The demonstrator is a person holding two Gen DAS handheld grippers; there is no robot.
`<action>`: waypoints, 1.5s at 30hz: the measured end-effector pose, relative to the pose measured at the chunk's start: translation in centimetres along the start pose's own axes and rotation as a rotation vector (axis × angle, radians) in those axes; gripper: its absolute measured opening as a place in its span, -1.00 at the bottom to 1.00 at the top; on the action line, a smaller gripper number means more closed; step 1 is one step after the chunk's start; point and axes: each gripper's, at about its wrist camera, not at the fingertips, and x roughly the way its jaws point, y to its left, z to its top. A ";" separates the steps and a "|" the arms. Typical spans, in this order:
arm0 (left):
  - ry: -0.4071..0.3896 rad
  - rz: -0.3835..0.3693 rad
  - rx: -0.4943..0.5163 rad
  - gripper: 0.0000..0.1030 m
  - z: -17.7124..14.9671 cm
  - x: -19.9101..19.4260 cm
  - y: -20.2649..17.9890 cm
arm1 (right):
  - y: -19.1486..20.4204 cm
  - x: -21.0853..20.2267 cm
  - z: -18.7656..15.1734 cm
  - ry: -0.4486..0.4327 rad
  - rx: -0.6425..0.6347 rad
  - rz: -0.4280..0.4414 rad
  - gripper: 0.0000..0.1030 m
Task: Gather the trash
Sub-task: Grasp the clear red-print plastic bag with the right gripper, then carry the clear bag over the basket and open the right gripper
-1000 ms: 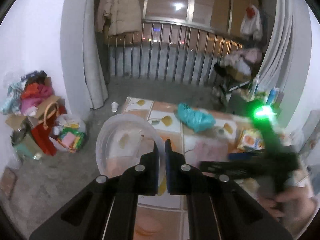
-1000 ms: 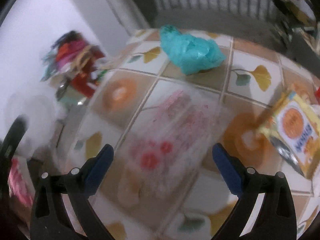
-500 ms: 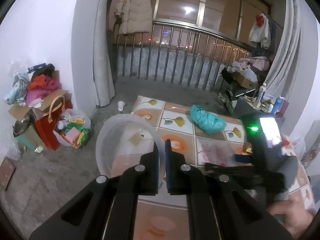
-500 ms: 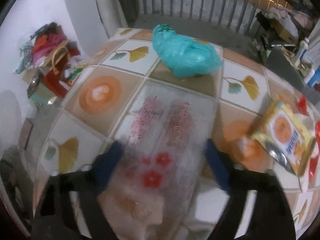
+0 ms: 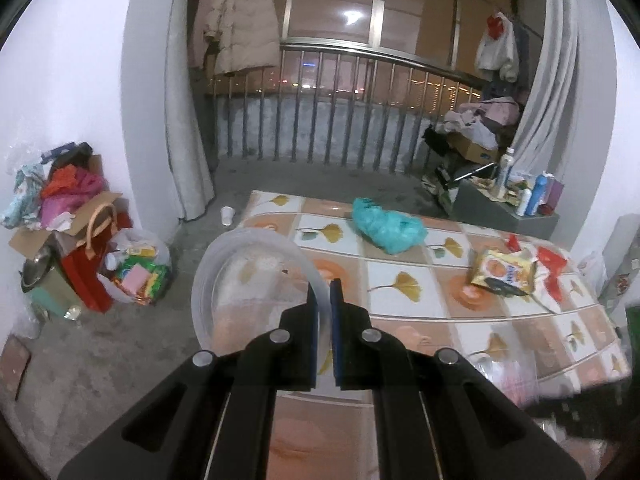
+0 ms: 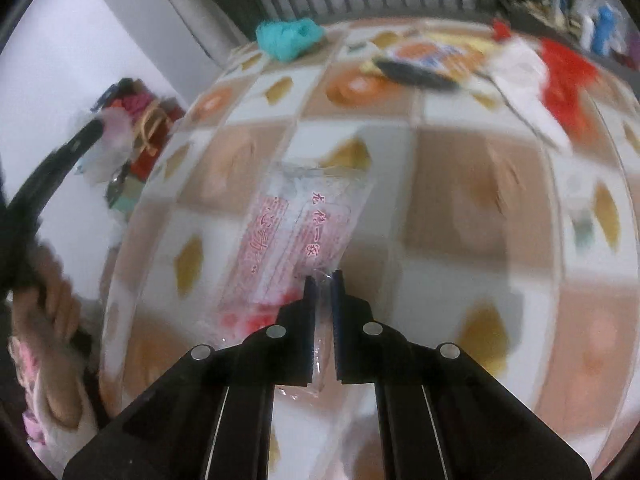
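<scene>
My left gripper (image 5: 324,286) is shut on the rim of a clear plastic basin (image 5: 224,272), held at the table's left side. My right gripper (image 6: 323,277) is shut on a clear plastic wrapper with red print (image 6: 296,240), lifted over the tiled table (image 6: 460,208). The wrapper also shows blurred at the lower right of the left wrist view (image 5: 508,372). A teal plastic bag (image 5: 386,228) lies at the table's far side. A yellow snack packet (image 5: 504,272) and red scraps (image 5: 552,258) lie at the right.
A pile of bags and boxes (image 5: 76,240) sits against the left wall. A white paper cup (image 5: 227,215) stands on the floor by the curtain. Bottles (image 5: 528,192) stand on a grey stand at the back right. A metal railing (image 5: 340,120) closes the far side.
My right gripper has shut on the clear wrapper and pulled it toward the table's near edge. The right gripper has left the middle of the left wrist view. The basin stays held.
</scene>
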 end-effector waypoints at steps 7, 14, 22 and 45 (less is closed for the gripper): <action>0.000 -0.040 0.046 -0.89 -1.2 -0.6 -3.5 | -2.5 -8.0 -7.6 -0.180 0.053 -0.017 -0.91; -0.059 -0.173 0.080 -0.89 -4.4 -7.3 -10.1 | -8.6 -20.1 -16.4 -0.362 0.272 0.001 -0.91; -0.093 -0.511 0.165 -0.89 -7.2 -17.7 -21.5 | -16.9 -25.4 -32.1 -0.319 0.544 -0.174 -0.91; 0.078 -0.698 0.458 -0.89 -15.1 -22.9 -33.6 | -27.8 4.5 -34.1 0.408 0.444 -0.405 0.51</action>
